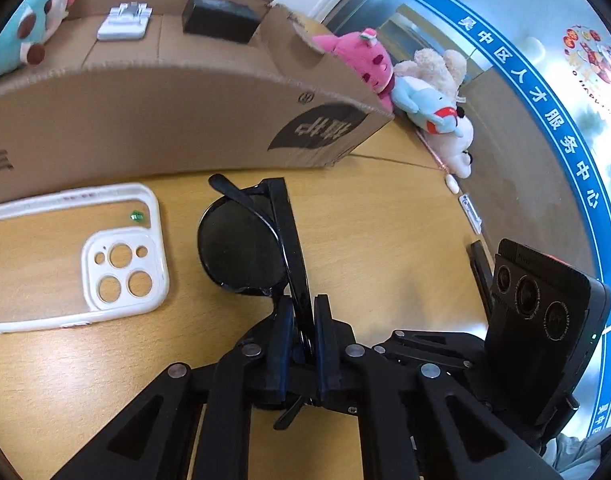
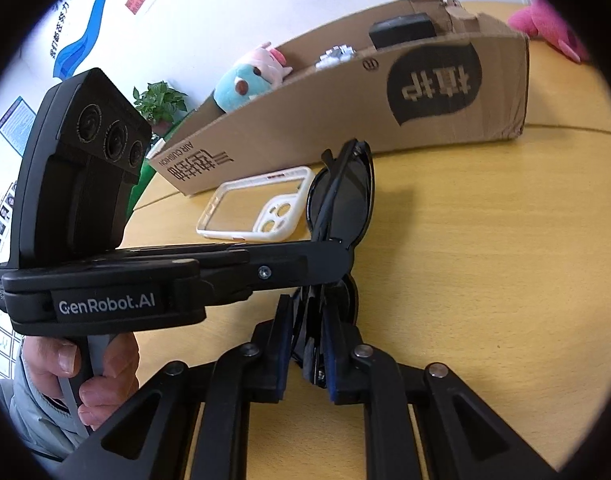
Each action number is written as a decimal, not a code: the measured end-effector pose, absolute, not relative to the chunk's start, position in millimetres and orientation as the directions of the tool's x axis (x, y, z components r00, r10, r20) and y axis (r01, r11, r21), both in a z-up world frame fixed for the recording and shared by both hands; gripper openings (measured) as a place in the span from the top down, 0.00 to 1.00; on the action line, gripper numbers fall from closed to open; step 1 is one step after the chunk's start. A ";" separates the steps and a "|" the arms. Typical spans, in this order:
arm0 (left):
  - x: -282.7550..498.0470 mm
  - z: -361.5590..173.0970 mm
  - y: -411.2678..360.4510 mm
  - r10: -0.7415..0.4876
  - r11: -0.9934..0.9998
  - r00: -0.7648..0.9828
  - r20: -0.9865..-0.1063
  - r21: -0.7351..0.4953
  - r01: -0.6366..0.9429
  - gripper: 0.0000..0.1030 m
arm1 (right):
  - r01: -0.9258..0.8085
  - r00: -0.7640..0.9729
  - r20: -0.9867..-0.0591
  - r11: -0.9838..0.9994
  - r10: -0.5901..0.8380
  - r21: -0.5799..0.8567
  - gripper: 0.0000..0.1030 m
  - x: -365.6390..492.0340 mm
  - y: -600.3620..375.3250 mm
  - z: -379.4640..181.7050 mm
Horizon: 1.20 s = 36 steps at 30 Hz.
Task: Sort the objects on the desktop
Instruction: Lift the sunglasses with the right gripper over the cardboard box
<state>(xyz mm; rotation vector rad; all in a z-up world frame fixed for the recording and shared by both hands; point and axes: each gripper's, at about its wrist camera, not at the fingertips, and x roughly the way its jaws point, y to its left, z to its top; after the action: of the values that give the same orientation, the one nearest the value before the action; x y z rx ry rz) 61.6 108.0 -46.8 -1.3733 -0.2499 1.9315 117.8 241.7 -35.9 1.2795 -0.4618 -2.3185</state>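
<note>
Black sunglasses (image 1: pixel 245 248) folded, standing on edge mid-tabletop (image 1: pixel 385 220), clamped by left gripper (image 1: pixel 304 320) and right gripper (image 2: pixel 308 320) alike; white phone case (image 1: pixel 125 272) just beside, cardboard box (image 1: pixel 185 120) behind.

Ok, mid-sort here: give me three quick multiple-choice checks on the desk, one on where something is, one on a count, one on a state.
1. Where is the white phone case?
A. in the cardboard box
B. flat on the desk in front of the box
C. on the pink plush

2. How many round cut-outs are in the case's camera corner?
A. one large
B. two large
C. three large

3. What state is the left hand-held gripper in?
A. shut on the sunglasses
B. wide open above them
C. shut on the case

Answers: 1 B, it lies on the desk before the cardboard box. 2 C, three large holes show. 3 A, the pads pinch the folded sunglasses; the right hand-held gripper grips them too.
</note>
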 end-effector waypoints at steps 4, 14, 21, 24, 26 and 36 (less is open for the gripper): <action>64.1 -26.5 102.4 0.664 -0.708 -0.195 -0.722 -0.524 -0.473 0.95 | 0.258 -0.483 -0.694 -0.844 -0.534 0.469 0.91 116.3 237.4 -22.2; 60.8 16.3 83.8 0.668 -0.720 -0.291 -0.685 -0.495 -0.486 0.95 | 0.362 -0.528 -0.656 -0.842 -0.539 0.401 0.91 105.2 223.6 16.7; 53.6 48.3 65.7 0.671 -0.726 -0.360 -0.648 -0.475 -0.497 0.95 | 0.421 -0.550 -0.630 -0.834 -0.548 0.358 0.91 89.4 208.5 44.8; 47.0 64.3 54.4 0.666 -0.733 -0.395 -0.633 -0.457 -0.503 0.95 | 0.466 -0.550 -0.619 -0.821 -0.562 0.331 0.92 76.9 197.1 61.4; 40.9 75.9 44.2 0.665 -0.738 -0.421 -0.617 -0.453 -0.501 0.95 | 0.491 -0.551 -0.607 -0.811 -0.573 0.319 0.92 69.2 190.1 71.2; 3.9 118.9 -6.7 0.619 -0.783 -0.525 -0.585 -0.403 -0.474 0.95 | 0.593 -0.532 -0.551 -0.747 -0.643 0.300 0.92 17.1 146.1 108.2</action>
<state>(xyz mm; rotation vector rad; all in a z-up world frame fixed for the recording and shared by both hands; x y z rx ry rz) 3.9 -6.7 118.9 -0.9810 -0.2559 2.2863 17.1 146.1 108.2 0.8541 -0.0986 -2.2614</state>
